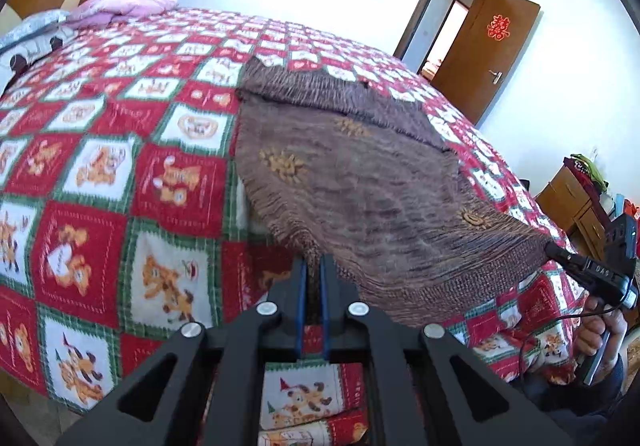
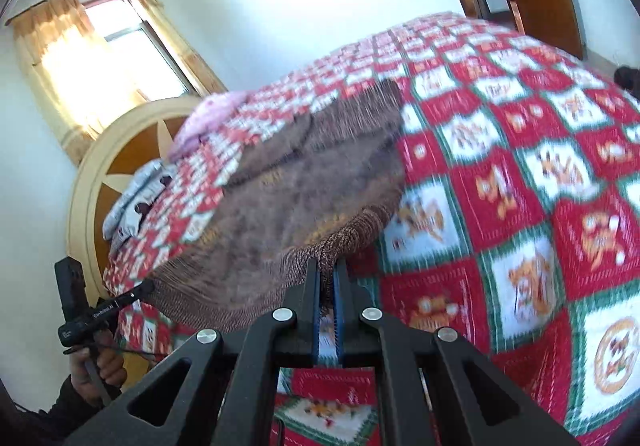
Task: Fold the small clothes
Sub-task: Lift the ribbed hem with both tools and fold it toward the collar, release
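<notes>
holding the brown sweater (image 1: 360, 182) by its near hem, left gripper (image 1: 314, 266) and right gripper (image 2: 327, 270) are both clamped tight; its far part lies on the bed (image 1: 120, 150). pulling unevenly could slip the knit free, though blur hides the right grip's depth.

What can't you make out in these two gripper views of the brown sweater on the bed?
- Left wrist view: the sweater hem inside the left gripper is hidden by its fingers; the far sleeve is folded under.
- Right wrist view: motion blur smears the knit and quilt pattern; the right gripper covers the pinched corner.
- Both views: the bed's near edge is cut off by the gripper frames.
</notes>
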